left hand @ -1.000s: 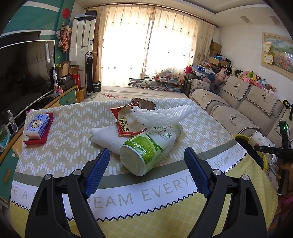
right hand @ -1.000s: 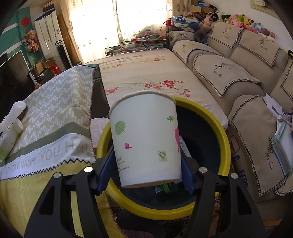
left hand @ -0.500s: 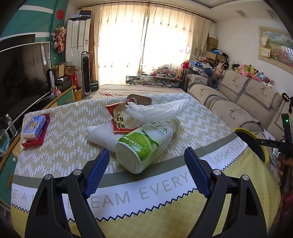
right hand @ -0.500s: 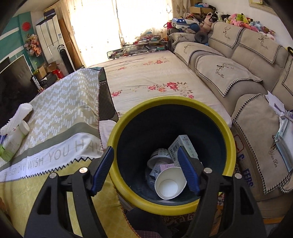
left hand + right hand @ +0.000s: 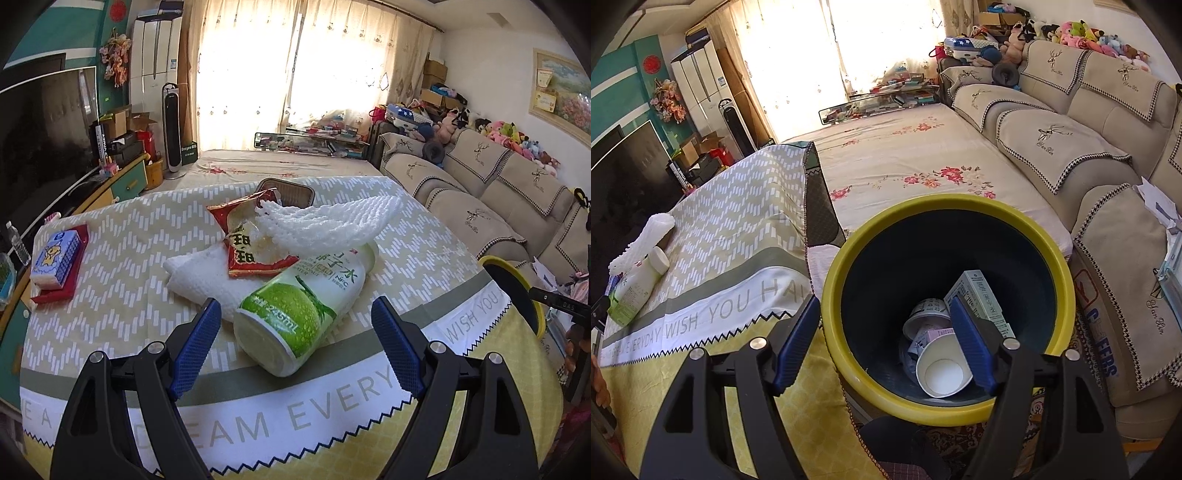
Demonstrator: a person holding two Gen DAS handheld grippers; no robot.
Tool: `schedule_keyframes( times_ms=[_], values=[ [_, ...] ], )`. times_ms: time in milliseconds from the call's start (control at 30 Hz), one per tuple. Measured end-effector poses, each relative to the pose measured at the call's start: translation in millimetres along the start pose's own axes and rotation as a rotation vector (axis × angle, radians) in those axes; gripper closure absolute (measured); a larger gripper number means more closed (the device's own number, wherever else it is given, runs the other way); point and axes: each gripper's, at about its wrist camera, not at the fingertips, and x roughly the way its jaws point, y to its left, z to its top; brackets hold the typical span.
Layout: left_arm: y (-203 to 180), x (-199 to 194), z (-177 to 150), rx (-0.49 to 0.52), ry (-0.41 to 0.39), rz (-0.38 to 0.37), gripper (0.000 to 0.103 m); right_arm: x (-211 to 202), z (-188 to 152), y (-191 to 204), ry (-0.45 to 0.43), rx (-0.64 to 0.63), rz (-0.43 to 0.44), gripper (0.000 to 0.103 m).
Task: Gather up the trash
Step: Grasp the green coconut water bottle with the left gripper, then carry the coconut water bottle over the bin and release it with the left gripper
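- Above the yellow-rimmed bin (image 5: pixel 842 288), the right gripper (image 5: pixel 886 343) hangs with jaws wide and nothing between them.
- Down inside that bin lie a paper cup (image 5: pixel 942 369), a carton (image 5: pixel 982 299) and other tubs.
- Left of the bin, on the tablecloth (image 5: pixel 110 280), the left gripper (image 5: pixel 299 354) spreads wide around the base of a toppled green bottle (image 5: pixel 303 306), pads apart from it.
- Beyond the bottle, touching it: red snack bag (image 5: pixel 251 243), white foam net (image 5: pixel 325 225).
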Motion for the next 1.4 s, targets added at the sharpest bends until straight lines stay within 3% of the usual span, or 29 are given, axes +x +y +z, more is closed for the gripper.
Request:
schedule_keyframes(
  times_ms=[233, 300, 333, 700, 867, 967, 1400],
  values=[
    [-13, 26, 5, 0.116, 0.070, 0.003, 0.022, 3, -1, -4, 0.012, 0.011, 0.016, 0.034],
    [-19, 29, 3, 0.137, 0.085, -0.021, 0.034, 3, -1, -7, 0.013, 0.014, 0.018, 0.034],
    [-20, 30, 1, 0.141, 0.093, -0.030, 0.038, 3, -1, -7, 0.014, 0.016, 0.018, 0.034],
    [-39, 53, 4, 0.187, 0.137, -0.019, 0.039, 6, -3, -5, 0.028, 0.010, 0.042, 0.034],
    [-39, 57, 7, 0.144, 0.152, -0.047, 0.046, 7, -6, -4, 0.034, 0.012, 0.054, 0.034],
    [-40, 53, 4, 0.126, 0.153, -0.052, 0.052, 6, -6, -5, 0.034, 0.011, 0.061, 0.034],
    [-79, -7, -25, 0.125, 0.129, -0.120, 0.052, -7, -9, -12, 0.019, 0.033, 0.090, 0.034]
  ],
)
